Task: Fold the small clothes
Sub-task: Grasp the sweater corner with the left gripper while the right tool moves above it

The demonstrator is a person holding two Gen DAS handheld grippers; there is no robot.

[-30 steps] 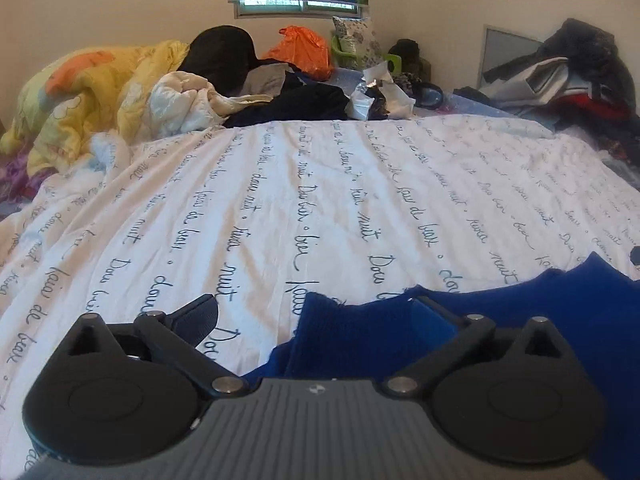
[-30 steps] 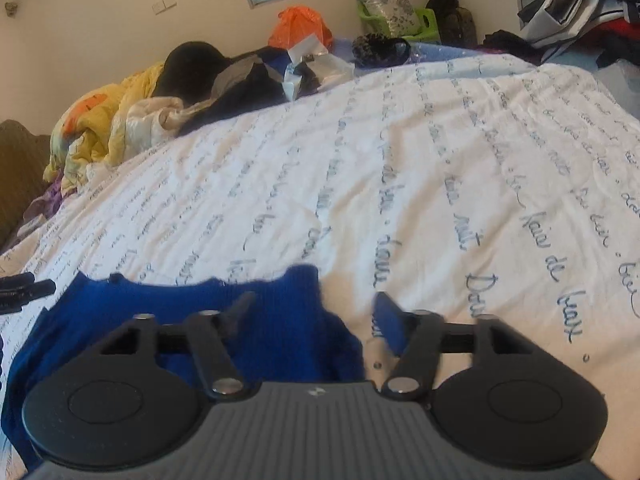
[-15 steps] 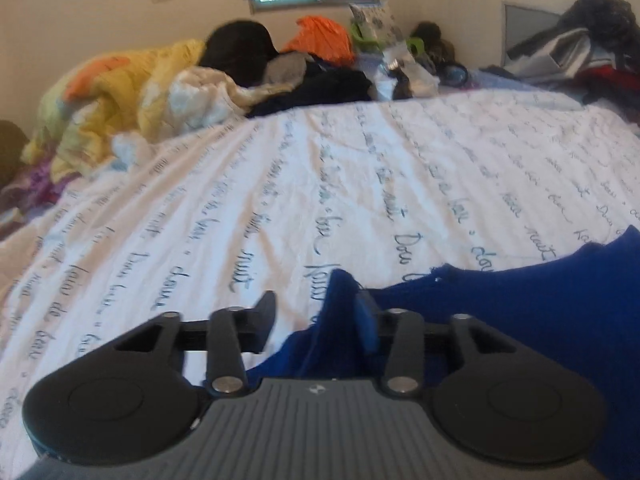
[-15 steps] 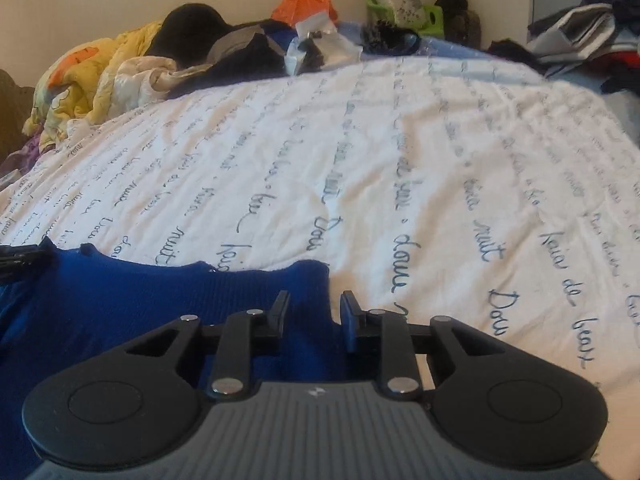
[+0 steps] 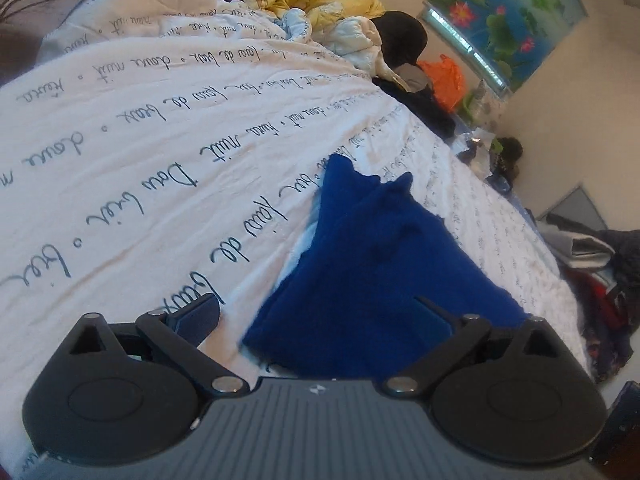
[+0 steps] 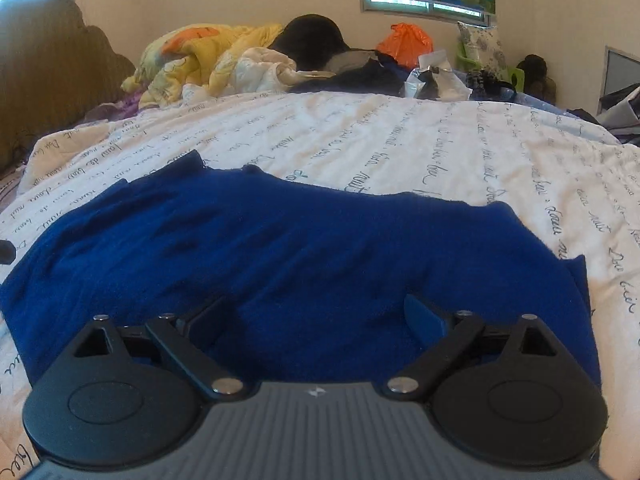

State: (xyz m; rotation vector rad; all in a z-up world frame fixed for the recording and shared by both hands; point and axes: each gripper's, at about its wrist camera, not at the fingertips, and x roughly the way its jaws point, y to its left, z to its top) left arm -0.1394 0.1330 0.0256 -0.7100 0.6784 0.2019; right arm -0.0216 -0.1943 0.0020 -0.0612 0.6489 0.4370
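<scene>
Both the left gripper (image 5: 316,312) and right gripper (image 6: 316,316), pinched half a second ago, are opening wide, empty; the blue sweater (image 6: 280,248) now lies folded on the bed sheet (image 6: 400,140).

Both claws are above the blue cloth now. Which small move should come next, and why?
Probably lower the right claw onto the near edge of the blue garment and close. Both claws are opening with nothing gripped, and the garment lies spread on the bedsheet.

A deep blue knitted garment (image 6: 304,248) is laid on a white bedsheet (image 6: 400,140) printed with dark cursive script. Behind the garment, a yellow-and-orange quilt (image 6: 200,60) and an orange plastic bag (image 6: 406,44) are seen.
</scene>
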